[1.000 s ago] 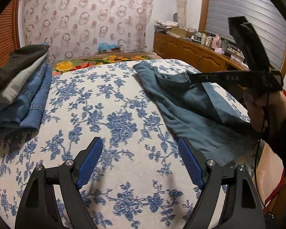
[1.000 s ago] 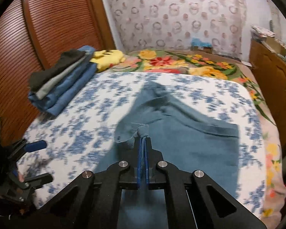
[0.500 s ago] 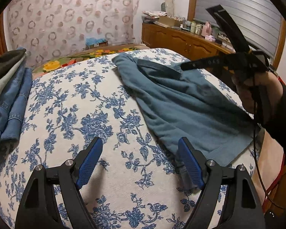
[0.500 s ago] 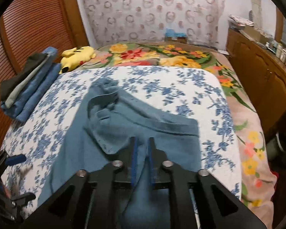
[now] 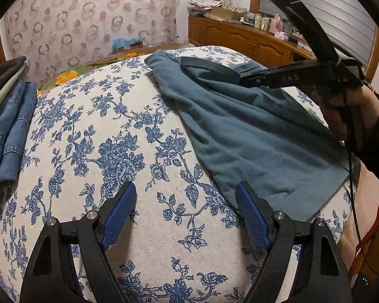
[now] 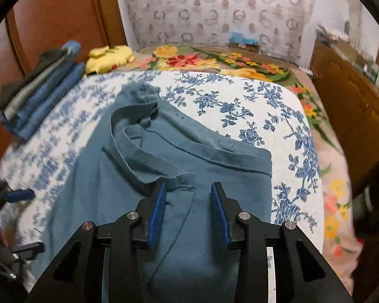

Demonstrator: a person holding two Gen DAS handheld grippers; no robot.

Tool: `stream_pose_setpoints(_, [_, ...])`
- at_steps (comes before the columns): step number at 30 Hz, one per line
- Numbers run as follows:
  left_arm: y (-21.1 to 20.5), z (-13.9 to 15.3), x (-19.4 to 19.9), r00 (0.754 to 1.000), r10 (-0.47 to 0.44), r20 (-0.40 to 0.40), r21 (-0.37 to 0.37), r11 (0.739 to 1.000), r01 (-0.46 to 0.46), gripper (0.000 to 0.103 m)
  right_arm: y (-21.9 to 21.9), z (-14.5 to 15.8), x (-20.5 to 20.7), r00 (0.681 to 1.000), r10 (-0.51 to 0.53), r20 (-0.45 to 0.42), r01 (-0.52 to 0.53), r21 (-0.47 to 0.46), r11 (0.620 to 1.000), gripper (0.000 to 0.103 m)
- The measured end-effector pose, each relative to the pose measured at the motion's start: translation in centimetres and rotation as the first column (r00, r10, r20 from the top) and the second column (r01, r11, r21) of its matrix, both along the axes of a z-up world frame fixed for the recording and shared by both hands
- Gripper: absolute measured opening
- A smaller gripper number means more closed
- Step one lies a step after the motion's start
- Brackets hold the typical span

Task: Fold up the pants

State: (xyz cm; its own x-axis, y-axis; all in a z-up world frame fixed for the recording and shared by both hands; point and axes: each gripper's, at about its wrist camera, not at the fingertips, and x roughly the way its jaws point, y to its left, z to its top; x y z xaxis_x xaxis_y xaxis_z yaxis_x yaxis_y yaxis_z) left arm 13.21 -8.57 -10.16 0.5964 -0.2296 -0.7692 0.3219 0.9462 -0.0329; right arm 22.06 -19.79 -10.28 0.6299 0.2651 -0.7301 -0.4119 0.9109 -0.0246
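Right tool [image 6: 188, 213] hangs over pants [image 6: 189, 176], jaws parted, gripping nothing. Left tool [image 5: 185, 217] spread wide above bedspread [image 5: 101, 126], pants hem at our 1 o'clock. Pants lie flat-ish on bed, waistband rumpled at 12 o'clock. Risk we see: bunched waistband folds crooked if we grab one layer only; hem near bed edge may slide off.

teal pants [image 6: 189, 156] look like soft matte cotton, bedspread [image 5: 108, 136] is a coarse woven floral cloth, jeans [image 5: 10, 123] are denim, dresser [image 5: 242, 40] is glossy varnished wood.
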Motion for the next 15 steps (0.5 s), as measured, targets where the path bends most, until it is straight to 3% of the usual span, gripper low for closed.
stream_pose_setpoints(3, [0.0, 0.0, -0.1, 1.000, 0.000, 0.001, -0.003, 1.000, 0.000, 0.082, 0.6, -0.2, 0.2, 1.000, 0.020, 0.002, -0.020, -0.026, 0.999, 0.038])
stream_pose_setpoints(5, [0.0, 0.0, -0.1, 1.000, 0.000, 0.002, -0.004, 1.000, 0.000, 0.082, 0.8, -0.2, 0.2, 0.999, 0.042, 0.003, -0.042, -0.024, 0.999, 0.030])
stream_pose_setpoints(6, [0.0, 0.0, -0.1, 1.000, 0.000, 0.002, -0.003, 1.000, 0.000, 0.082, 0.8, -0.2, 0.3, 0.999, 0.049, 0.001, -0.049, -0.024, 0.999, 0.025])
stream_pose_setpoints(8, [0.0, 0.0, -0.1, 1.000, 0.000, 0.002, -0.004, 1.000, 0.000, 0.082, 0.8, 0.0, 0.2, 0.997, 0.076, 0.004, -0.076, -0.015, 0.997, 0.005])
stream_pose_setpoints(15, [0.1, -0.1, -0.1, 1.000, 0.001, 0.002, -0.006, 1.000, -0.001, 0.082, -1.3, 2.4, -0.2, 0.995, 0.004, 0.104, -0.007, 0.032, 0.999, 0.002])
